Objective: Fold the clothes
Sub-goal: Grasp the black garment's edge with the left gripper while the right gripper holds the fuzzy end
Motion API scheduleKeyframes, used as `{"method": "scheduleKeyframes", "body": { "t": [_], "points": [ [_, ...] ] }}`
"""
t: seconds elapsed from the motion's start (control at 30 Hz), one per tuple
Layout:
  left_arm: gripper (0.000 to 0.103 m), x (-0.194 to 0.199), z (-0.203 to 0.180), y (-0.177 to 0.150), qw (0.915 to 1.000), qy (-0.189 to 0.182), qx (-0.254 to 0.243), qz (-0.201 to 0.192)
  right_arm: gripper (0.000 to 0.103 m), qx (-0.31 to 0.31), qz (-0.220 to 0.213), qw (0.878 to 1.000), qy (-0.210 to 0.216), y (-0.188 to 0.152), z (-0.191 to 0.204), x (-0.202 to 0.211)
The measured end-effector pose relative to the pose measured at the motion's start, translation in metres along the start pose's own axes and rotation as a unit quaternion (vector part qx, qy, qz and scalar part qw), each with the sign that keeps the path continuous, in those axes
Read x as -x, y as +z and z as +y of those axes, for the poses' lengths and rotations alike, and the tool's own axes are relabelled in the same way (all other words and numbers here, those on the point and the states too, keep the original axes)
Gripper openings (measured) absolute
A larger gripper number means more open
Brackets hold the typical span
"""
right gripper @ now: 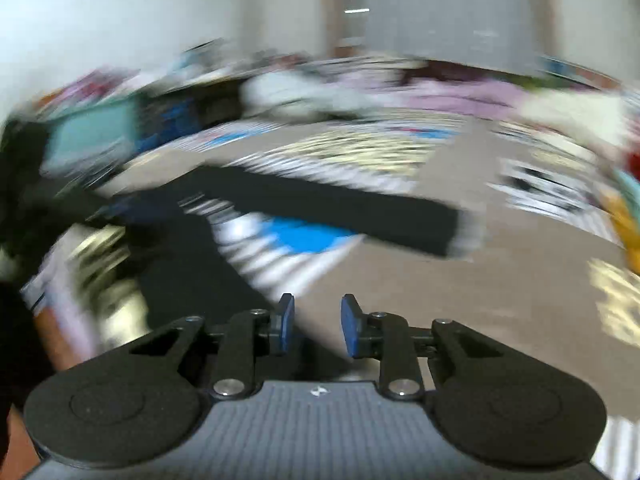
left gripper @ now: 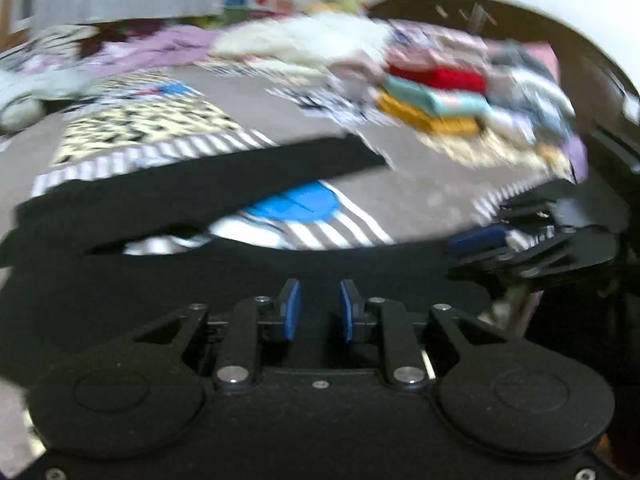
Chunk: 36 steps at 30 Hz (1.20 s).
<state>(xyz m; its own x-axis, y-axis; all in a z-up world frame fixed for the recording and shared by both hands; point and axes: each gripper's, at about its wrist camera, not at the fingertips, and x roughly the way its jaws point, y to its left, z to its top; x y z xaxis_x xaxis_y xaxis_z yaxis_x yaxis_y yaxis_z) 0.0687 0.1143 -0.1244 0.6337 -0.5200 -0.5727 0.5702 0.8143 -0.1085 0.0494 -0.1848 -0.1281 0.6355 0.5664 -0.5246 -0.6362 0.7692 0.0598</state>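
A black garment (left gripper: 200, 184) lies spread on the patterned bed cover (left gripper: 420, 196); one long sleeve stretches across it. In the left wrist view my left gripper (left gripper: 319, 310) is open, its blue pads apart, just over the garment's black body. The right gripper (left gripper: 532, 232) shows at the right of that view, beside the garment's edge. In the right wrist view my right gripper (right gripper: 318, 328) is open and empty above the bed cover, with the black garment (right gripper: 340, 208) ahead and to the left. Both views are motion-blurred.
A stack of folded clothes (left gripper: 436, 92), red, teal and yellow, sits at the back right. Loose white and purple clothes (left gripper: 304, 40) lie along the far side. A teal item (right gripper: 92, 136) lies at the left in the right wrist view.
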Motion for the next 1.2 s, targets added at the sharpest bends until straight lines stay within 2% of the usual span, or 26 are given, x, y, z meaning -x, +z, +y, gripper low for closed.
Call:
{"method": "scheduleKeyframes", "body": {
  "t": [0.07,0.1,0.13,0.17,0.23,0.3,0.37,0.4,0.47,0.53,0.6,0.67,0.73,0.8,0.83,0.9,1.03,1.07,1.13,1.2],
  "points": [
    [0.018,-0.002,-0.003,0.0,1.0,0.0,-0.008,0.002,0.025,0.044,0.057,0.997,-0.007,-0.007,0.018,-0.024],
    [0.02,-0.002,-0.004,-0.001,0.9999,0.0,-0.012,0.002,0.027,0.041,0.065,0.997,-0.021,-0.008,0.016,-0.029],
    [0.025,-0.003,-0.006,-0.001,0.9999,0.0,-0.015,0.003,0.027,0.011,0.062,0.997,-0.033,-0.004,0.006,-0.028],
    [0.028,-0.004,-0.007,-0.001,0.9998,0.0,-0.019,0.004,0.021,-0.015,0.062,0.997,-0.053,0.0,-0.005,-0.025],
    [0.028,-0.007,-0.01,-0.002,0.9997,0.0,-0.025,0.007,0.024,-0.036,0.044,0.996,-0.068,0.001,-0.018,-0.015],
    [0.029,-0.017,-0.014,-0.003,0.9995,0.001,-0.027,0.019,0.024,-0.046,0.022,0.998,-0.049,0.001,-0.017,-0.008],
    [0.029,-0.034,-0.019,-0.003,0.9981,0.033,-0.037,0.036,0.024,-0.005,0.011,1.0,-0.027,0.006,0.004,-0.011],
    [0.03,-0.033,-0.015,-0.001,0.9985,0.039,-0.028,0.027,0.024,0.012,0.01,1.0,-0.009,0.009,0.014,-0.016],
    [0.03,-0.022,0.009,0.007,0.9981,0.053,0.03,0.006,0.025,0.05,0.018,0.998,0.018,0.013,0.036,-0.03],
    [0.03,-0.009,0.039,0.008,0.9931,0.063,0.096,-0.024,0.025,0.096,0.029,0.994,0.038,0.018,0.06,-0.045],
    [0.03,-0.002,0.059,0.005,0.9865,0.063,0.146,-0.037,0.025,0.112,0.024,0.992,0.053,0.028,0.076,-0.057],
    [0.03,-0.006,0.067,0.001,0.9826,0.061,0.172,-0.035,0.025,0.116,0.013,0.991,0.068,0.037,0.089,-0.063],
    [0.03,-0.015,0.065,0.0,0.9839,0.058,0.167,-0.023,0.025,0.122,0.009,0.99,0.074,0.044,0.099,-0.074],
    [0.029,-0.021,0.062,0.0,0.9859,0.081,0.146,-0.013,0.025,0.123,0.028,0.99,0.061,0.044,0.101,-0.088],
    [0.029,-0.02,0.066,0.001,0.9843,0.083,0.155,-0.015,0.025,0.118,0.043,0.991,0.052,0.04,0.099,-0.09],
    [0.029,-0.009,0.079,0.002,0.9782,0.1,0.18,-0.028,0.026,0.085,0.051,0.994,0.049,0.035,0.084,-0.082],
    [0.029,0.013,0.109,0.002,0.9631,0.134,0.226,-0.06,0.027,0.101,0.076,0.992,-0.01,0.023,0.05,-0.051],
    [0.029,0.017,0.115,0.003,0.9593,0.143,0.234,-0.068,0.027,0.08,0.078,0.994,-0.013,0.021,0.038,-0.043],
    [0.029,0.02,0.124,0.004,0.954,0.151,0.248,-0.076,0.034,0.043,0.081,0.995,-0.038,0.019,0.021,-0.032],
    [0.029,0.018,0.129,0.008,0.9508,0.159,0.254,-0.08,0.036,0.023,0.066,0.996,-0.057,0.021,0.011,-0.027]
  ]
}}
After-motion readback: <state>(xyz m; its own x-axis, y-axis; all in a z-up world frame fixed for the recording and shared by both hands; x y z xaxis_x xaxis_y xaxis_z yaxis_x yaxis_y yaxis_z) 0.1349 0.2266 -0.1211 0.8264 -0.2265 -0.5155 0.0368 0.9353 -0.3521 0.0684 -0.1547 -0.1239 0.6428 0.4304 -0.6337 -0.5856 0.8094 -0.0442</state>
